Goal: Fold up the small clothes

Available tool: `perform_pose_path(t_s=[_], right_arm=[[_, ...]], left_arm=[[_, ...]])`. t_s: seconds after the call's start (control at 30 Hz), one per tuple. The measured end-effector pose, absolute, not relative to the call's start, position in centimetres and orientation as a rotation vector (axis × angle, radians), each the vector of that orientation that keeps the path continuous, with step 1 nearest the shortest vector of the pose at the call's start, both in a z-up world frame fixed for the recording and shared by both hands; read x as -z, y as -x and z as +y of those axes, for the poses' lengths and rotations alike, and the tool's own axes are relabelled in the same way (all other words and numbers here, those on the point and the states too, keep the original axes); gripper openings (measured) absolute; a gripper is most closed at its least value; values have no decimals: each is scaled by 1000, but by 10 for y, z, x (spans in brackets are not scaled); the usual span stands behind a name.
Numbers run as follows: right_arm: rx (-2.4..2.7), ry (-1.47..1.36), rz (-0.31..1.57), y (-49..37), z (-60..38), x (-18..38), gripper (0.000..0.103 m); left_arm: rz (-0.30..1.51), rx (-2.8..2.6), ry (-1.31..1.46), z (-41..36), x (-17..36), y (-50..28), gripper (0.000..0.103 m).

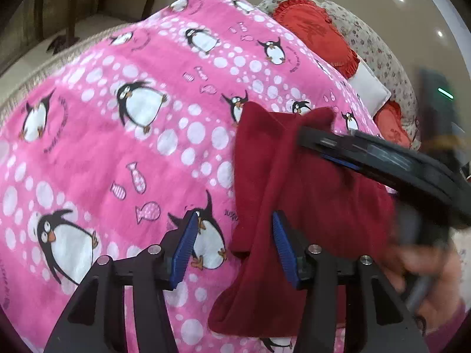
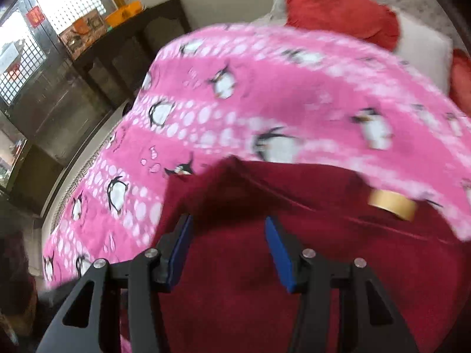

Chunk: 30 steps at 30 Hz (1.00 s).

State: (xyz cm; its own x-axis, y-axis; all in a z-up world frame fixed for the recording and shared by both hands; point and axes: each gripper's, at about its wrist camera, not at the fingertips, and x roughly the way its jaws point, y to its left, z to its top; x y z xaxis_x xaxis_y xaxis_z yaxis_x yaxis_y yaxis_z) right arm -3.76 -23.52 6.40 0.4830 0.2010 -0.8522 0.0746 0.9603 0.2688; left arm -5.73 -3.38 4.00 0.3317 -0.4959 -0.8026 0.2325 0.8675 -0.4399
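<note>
A dark red garment (image 1: 309, 194) lies rumpled on a pink penguin blanket (image 1: 123, 153) spread over a bed. My left gripper (image 1: 235, 250) hangs open at the garment's left edge. That edge and the bare blanket show between its blue pads (image 1: 185, 250), which press on nothing. My right gripper (image 1: 309, 141) reaches in from the right, low over the garment's far part, blurred. In the right wrist view the right gripper (image 2: 229, 250) is open above the garment (image 2: 235, 279), nothing clamped. A tan tape roll (image 2: 391, 204) sits by the garment's far right edge.
Red frilled cushions (image 1: 318, 35), a white pillow (image 1: 368, 85) and floral pillows (image 1: 379, 53) are heaped at the head of the bed. A dark cabinet (image 2: 132, 47) with orange containers (image 2: 123, 11) stands by a grilled window (image 2: 59, 8) to the left. A hand (image 1: 418, 264) holds the right tool.
</note>
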Motion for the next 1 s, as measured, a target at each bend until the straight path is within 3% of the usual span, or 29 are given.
perform_pose_path(t_s=[0.17,0.3,0.43,0.57,0.63,0.67,0.73,0.77,0.9,1.0], right_arm=[[-31,-242,1163,3,-216,-41,57],[-49,-267,1164,4,-205,-55,75],[-27,-162,1221,-5,-180,-44,81],[-11,-53,1252,-13,-158,-27,102],[-5,-7,1255,-15,-151,-23,102],[1,-5,1245,-15,-151,-23,101],[13,-26,1212,-11,-157,-26,86],[29,-29,1191,-6,-162,-29,73],[-47,-157,1158,8,-190,-45,36],[-93,-314,1105,24,-217,-64,24]], left_arm=[[1150,497,300,-26,-34,58,36],[1154,500,328,-23,-28,57,40],[1147,501,330,-23,-28,58,40],[1152,499,331,-22,-29,58,40],[1152,497,328,-23,-29,58,40],[1151,497,325,-23,-29,58,40],[1149,496,319,-24,-30,58,40],[1149,492,315,-24,-30,57,41],[1143,496,300,-29,-36,60,44],[1109,545,264,-39,-46,68,44]])
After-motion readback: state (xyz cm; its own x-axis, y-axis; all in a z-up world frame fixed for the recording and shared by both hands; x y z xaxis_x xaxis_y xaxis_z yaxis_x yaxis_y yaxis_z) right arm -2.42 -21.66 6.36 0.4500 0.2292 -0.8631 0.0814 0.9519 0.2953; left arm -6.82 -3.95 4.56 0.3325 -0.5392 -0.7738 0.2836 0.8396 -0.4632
